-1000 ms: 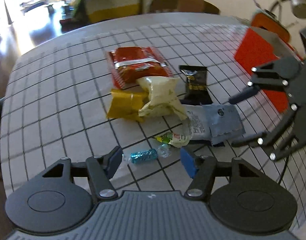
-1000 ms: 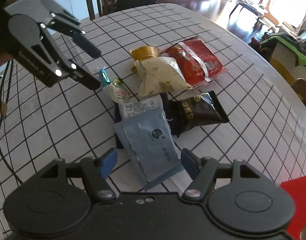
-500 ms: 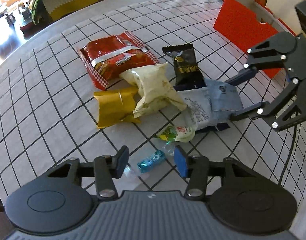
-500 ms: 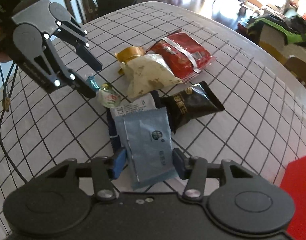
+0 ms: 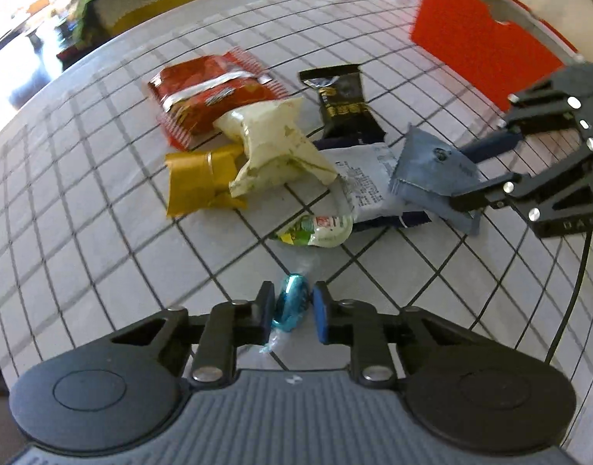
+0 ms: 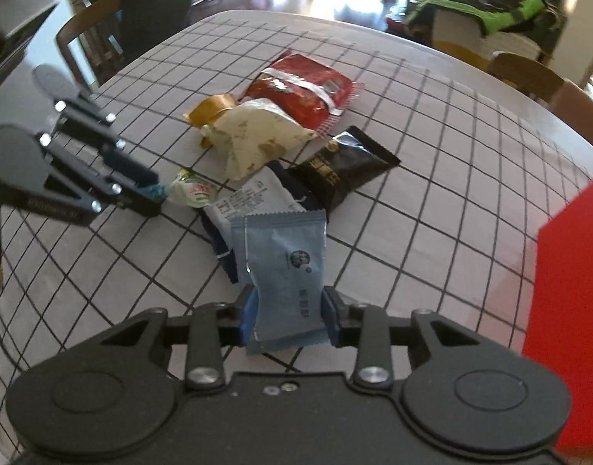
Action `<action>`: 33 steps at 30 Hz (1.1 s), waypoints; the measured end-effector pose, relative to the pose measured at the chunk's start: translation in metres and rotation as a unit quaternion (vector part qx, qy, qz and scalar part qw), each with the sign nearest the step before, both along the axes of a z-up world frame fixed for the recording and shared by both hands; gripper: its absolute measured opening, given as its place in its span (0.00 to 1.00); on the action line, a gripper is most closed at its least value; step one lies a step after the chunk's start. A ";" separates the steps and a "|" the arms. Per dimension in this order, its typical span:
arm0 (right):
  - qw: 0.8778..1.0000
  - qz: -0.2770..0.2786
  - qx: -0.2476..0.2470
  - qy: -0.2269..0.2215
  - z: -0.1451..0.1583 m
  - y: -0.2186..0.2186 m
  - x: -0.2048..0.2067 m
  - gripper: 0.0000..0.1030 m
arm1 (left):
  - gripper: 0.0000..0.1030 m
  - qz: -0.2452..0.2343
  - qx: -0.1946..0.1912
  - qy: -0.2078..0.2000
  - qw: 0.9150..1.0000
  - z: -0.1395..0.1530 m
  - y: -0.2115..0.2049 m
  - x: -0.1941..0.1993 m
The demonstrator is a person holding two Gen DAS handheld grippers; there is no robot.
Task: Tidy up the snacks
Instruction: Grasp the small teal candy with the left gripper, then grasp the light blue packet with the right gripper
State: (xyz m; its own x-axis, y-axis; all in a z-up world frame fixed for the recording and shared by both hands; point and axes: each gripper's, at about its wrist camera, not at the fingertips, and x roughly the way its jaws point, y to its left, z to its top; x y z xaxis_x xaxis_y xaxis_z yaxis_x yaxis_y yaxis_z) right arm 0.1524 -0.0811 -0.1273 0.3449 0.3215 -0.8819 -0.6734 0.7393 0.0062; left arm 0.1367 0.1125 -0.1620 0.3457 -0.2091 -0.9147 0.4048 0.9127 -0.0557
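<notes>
Now, upper right of the left view, the big stiff red cardboard box (image 5: 486, 35) stands on the grid-patterned surface (image 5: 83, 213). Centre frame, the puffy pale-blue foil snack packet (image 6: 284, 259) sits pinched across its near end by the right tongs (image 6: 287, 319); light, crinkly, likely slippery, so mid-width suits it. Smallest, at lower centre: the teal foil-wrapped candy (image 5: 290, 306), hard and tiny, between the left tongs (image 5: 290, 316), closed nearly onto its body, not its twisted ends.

Both jaws are narrower than before: the left gripper (image 5: 289, 312) now pinches the blue candy (image 5: 290, 304), the right gripper (image 6: 288, 319) the pale-blue packet (image 6: 282, 271), its end lifted
</notes>
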 end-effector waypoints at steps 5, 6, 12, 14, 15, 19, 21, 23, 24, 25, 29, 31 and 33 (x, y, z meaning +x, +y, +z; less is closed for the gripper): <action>0.999 -0.048 0.008 0.001 0.001 -0.005 -0.004 0.24 | 0.12 0.060 0.007 -0.006 0.998 0.000 -0.013 -0.020; 0.998 -0.054 0.009 0.001 0.002 -0.007 -0.005 0.20 | 0.12 0.078 0.001 -0.004 0.997 0.000 -0.013 -0.021; 0.998 -0.065 0.013 -0.001 0.005 -0.019 -0.016 0.19 | 0.12 0.177 -0.032 -0.005 0.984 -0.001 -0.004 -0.030; 0.998 -0.054 0.010 -0.003 0.005 -0.019 -0.020 0.19 | 0.12 0.190 -0.036 -0.010 0.981 -0.001 -0.003 -0.036; 0.999 -0.049 0.009 -0.004 0.005 -0.018 -0.022 0.20 | 0.12 0.193 -0.036 -0.011 0.980 0.000 -0.003 -0.037; 1.000 -0.023 0.013 -0.013 0.008 -0.014 -0.025 0.34 | 0.12 0.205 -0.038 -0.011 0.978 0.000 -0.004 -0.044; 1.000 -0.015 0.016 -0.023 0.011 -0.012 -0.022 0.71 | 0.12 0.211 -0.040 -0.011 0.977 0.000 -0.004 -0.049; 0.999 -0.014 0.032 -0.038 0.014 -0.014 -0.019 0.92 | 0.12 0.219 -0.042 -0.013 0.975 0.000 -0.002 -0.054; 0.998 -0.010 0.041 -0.044 0.015 -0.014 -0.017 0.86 | 0.12 0.223 -0.043 -0.013 0.974 0.000 -0.001 -0.055; 0.998 -0.004 0.037 -0.043 0.014 -0.011 -0.014 0.85 | 0.12 0.227 -0.044 -0.013 0.973 0.000 0.000 -0.057; 0.999 0.015 0.008 -0.032 0.001 -0.002 -0.005 0.77 | 0.12 0.240 -0.048 -0.017 0.969 0.001 0.002 -0.062; 1.000 0.017 -0.002 -0.021 -0.006 0.002 -0.002 0.74 | 0.12 0.245 -0.049 -0.017 0.968 0.001 0.003 -0.063; 1.000 0.014 -0.006 -0.015 -0.011 0.003 -0.001 0.69 | 0.12 0.248 -0.051 -0.018 0.967 0.002 0.003 -0.064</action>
